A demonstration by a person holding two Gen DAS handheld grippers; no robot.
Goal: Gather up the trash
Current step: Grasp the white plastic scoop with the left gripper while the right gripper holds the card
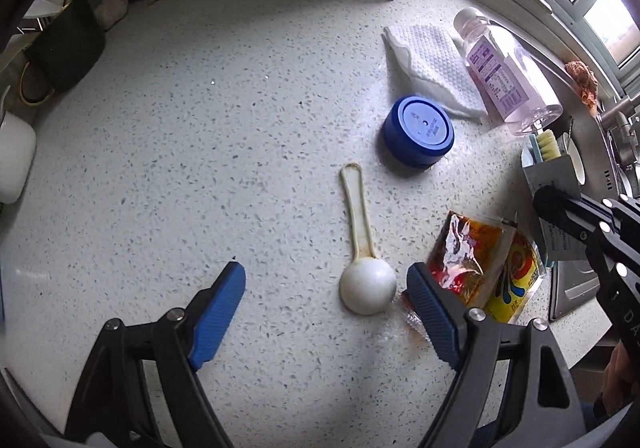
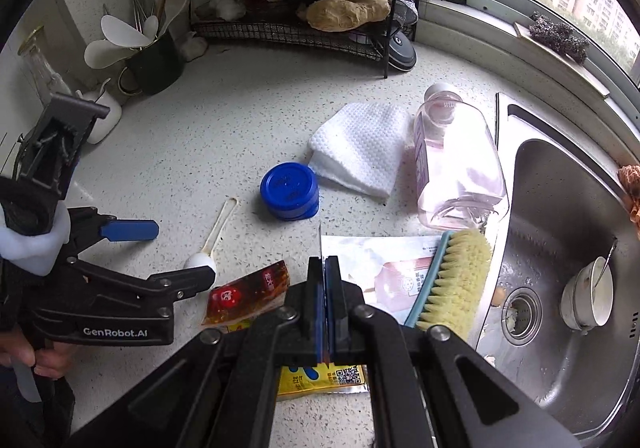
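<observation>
My left gripper point(image 1: 326, 280) hangs open over the speckled counter point(image 1: 200, 167). A stained white plastic scoop point(image 1: 367, 288) lies between its blue pads, nearer the right one and untouched. Beside that right pad lie a red sauce sachet point(image 1: 468, 260) and a yellow sachet point(image 1: 516, 280). My right gripper point(image 2: 323, 268) is shut on the edge of a thin white packet point(image 2: 380, 268) with pink print; a sliver of it sticks up from between the pads. A blue jar lid point(image 1: 418, 131), a folded white wipe point(image 1: 432, 63) and a clear pink bottle point(image 1: 508, 75) lie farther back.
A steel sink point(image 2: 560, 248) with a cup point(image 2: 588, 300) is at the right, a yellow scrub brush point(image 2: 456, 280) at its rim. A black wire rack point(image 2: 312, 19) and a dark utensil mug point(image 2: 156, 63) stand at the back. A person's hand point(image 2: 36, 356) holds the left gripper.
</observation>
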